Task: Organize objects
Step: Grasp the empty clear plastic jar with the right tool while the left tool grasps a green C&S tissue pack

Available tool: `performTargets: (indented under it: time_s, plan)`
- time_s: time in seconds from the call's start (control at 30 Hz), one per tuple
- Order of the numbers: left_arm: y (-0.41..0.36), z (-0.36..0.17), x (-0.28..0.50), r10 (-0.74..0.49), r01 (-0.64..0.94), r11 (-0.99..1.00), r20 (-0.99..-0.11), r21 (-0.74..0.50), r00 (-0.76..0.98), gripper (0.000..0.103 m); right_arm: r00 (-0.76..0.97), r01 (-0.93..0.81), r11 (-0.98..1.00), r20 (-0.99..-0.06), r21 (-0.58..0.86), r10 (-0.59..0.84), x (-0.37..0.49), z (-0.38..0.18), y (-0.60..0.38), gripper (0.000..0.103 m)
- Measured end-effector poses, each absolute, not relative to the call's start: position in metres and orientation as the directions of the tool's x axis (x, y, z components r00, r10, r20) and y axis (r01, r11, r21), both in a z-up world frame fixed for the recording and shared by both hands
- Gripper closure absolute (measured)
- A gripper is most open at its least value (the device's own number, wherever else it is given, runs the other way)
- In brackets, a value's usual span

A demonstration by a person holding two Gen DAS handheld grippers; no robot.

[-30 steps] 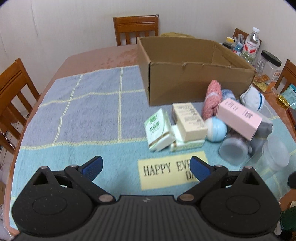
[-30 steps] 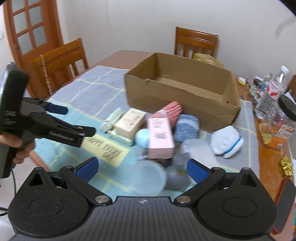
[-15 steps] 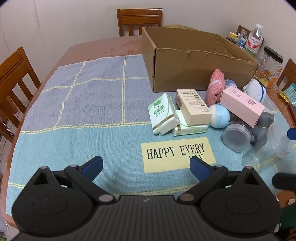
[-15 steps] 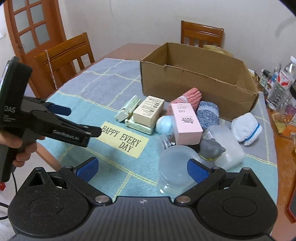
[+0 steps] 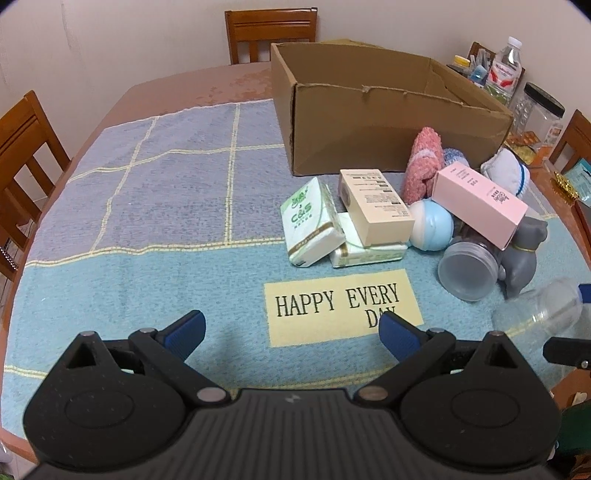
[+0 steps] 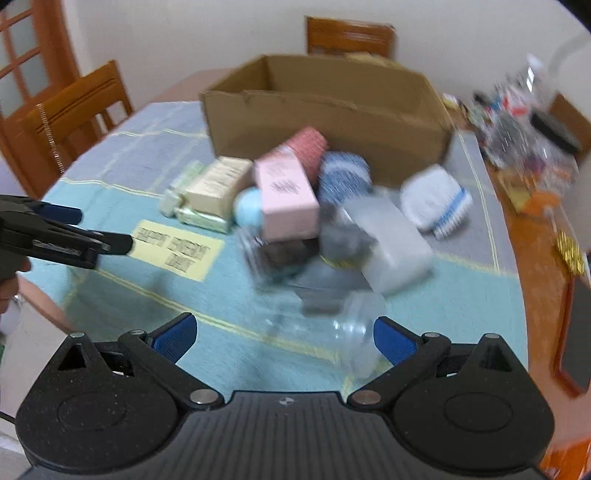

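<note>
An open cardboard box stands at the back of the table; it also shows in the right wrist view. In front of it lies a pile: tissue packs, a beige carton, a pink carton, a blue ball, rolled socks, a grey figurine, a clear jar and a clear cup. My left gripper is open and empty above the mat's near edge. My right gripper is open, with the clear cup lying between its fingers; this view is blurred.
A blue mat covers the wooden table. Wooden chairs stand at the back and left. Bottles and jars crowd the right edge. The left gripper shows in the right wrist view.
Both grippers have moved. The right gripper has come down toward the pile, so the clear cup now lies between its open fingers. The left view has shifted only slightly.
</note>
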State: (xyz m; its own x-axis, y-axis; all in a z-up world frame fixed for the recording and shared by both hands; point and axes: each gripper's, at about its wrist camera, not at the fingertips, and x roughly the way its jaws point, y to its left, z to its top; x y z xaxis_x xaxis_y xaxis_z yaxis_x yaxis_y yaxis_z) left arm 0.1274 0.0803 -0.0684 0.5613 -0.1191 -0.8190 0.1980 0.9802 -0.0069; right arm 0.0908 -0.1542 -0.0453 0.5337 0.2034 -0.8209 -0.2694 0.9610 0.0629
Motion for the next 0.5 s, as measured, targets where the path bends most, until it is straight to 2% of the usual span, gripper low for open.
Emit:
performTargets:
  time_s: [0.27,0.5]
  plan:
    - [0.078,-0.078,0.140,-0.149,0.265,0.964,-0.822,0.002,0.550,0.003,0.489,-0.175,0.974,-0.847,0.142,0.211,0.096,-0.072,-0.169,0.000]
    - [0.084,-0.076,0.161,-0.209,0.477,0.872,-0.798,0.109,0.565,0.003,0.480,-0.162,0.976,-0.853,0.146,0.207,0.097,-0.081,-0.165,0.000]
